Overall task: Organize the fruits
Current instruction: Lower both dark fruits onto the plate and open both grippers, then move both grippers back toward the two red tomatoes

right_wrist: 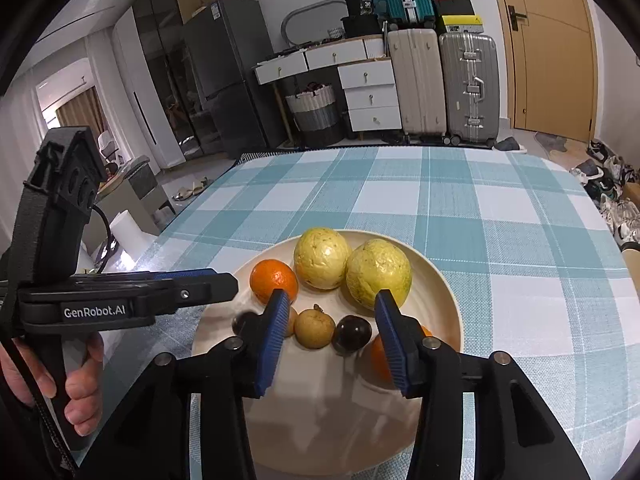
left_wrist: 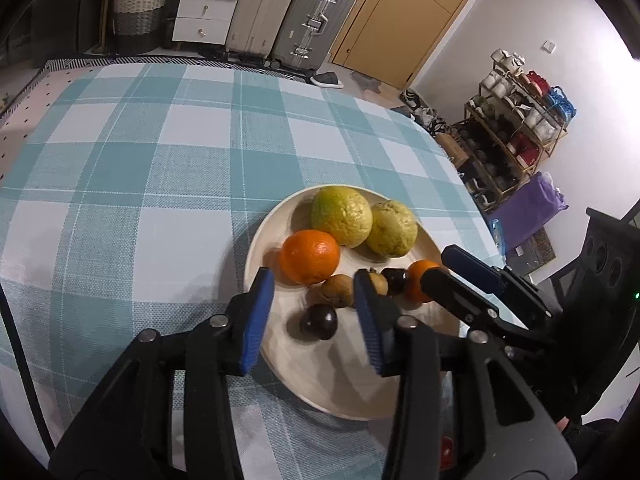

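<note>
A cream plate point(left_wrist: 320, 376) point(right_wrist: 332, 412) on the checked tablecloth holds two yellow-green guavas point(left_wrist: 342, 216) point(right_wrist: 322, 258), an orange point(left_wrist: 309, 256) point(right_wrist: 274, 280), a second orange point(left_wrist: 418, 280) point(right_wrist: 378, 356), two small brown fruits point(left_wrist: 338, 290) point(right_wrist: 315, 328) and two dark round fruits point(left_wrist: 319, 321) point(right_wrist: 352, 334). My left gripper point(left_wrist: 314, 316) is open and empty above the plate's near part. My right gripper point(right_wrist: 332, 336) is open and empty over the small fruits. The right gripper also shows in the left wrist view point(left_wrist: 460, 272), and the left one in the right wrist view point(right_wrist: 192, 284).
The blue and white checked tablecloth point(left_wrist: 160, 168) point(right_wrist: 500, 216) covers the table around the plate. Suitcases point(right_wrist: 468, 88), white drawers point(right_wrist: 370, 96), a basket point(right_wrist: 316, 112) and a door stand behind. A shelf rack point(left_wrist: 516, 128) stands to the right.
</note>
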A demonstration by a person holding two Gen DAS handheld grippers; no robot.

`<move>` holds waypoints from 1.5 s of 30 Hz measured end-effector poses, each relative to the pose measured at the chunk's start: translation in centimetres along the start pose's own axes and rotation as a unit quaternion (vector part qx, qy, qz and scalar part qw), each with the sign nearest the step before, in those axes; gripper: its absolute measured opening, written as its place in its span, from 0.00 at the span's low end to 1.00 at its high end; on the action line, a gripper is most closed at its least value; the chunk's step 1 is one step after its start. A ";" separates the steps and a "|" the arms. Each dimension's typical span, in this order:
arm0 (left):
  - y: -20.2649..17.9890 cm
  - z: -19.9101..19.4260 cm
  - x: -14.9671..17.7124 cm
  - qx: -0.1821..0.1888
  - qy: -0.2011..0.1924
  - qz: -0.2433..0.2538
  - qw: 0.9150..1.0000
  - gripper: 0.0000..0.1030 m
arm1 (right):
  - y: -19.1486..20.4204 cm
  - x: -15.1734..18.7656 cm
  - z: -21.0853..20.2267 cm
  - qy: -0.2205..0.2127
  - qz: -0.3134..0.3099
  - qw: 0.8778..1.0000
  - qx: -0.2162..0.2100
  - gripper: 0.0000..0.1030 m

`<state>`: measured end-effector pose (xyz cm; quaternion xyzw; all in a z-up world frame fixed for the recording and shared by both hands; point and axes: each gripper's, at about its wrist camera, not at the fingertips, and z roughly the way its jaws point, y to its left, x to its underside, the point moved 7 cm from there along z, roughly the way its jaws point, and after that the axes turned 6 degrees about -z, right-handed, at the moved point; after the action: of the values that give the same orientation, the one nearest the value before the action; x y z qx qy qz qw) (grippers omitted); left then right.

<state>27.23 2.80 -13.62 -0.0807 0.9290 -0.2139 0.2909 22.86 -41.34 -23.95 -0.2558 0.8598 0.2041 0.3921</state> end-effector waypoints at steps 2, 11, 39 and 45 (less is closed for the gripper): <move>-0.1 -0.4 0.0 0.002 -0.005 -0.001 1.000 0.51 | 0.0 0.0 -0.3 -0.002 -0.001 1.000 0.005 0.48; -0.9 -2.7 0.2 0.000 -0.022 0.009 1.000 0.55 | -0.5 0.3 -2.1 -0.015 0.017 1.000 0.006 0.56; -3.8 -8.9 9.1 -0.017 -0.029 0.039 0.999 0.70 | 1.5 4.3 -10.4 -0.045 0.035 0.998 0.003 0.81; -5.4 -9.3 11.4 -0.033 -0.036 0.059 0.997 0.79 | 2.1 5.8 -12.0 -0.045 0.033 0.998 0.005 0.85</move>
<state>12.69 -1.87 -10.14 -0.0429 0.9277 -0.1625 0.3333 11.51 -47.95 -20.87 -0.2162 0.8500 0.2242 0.4249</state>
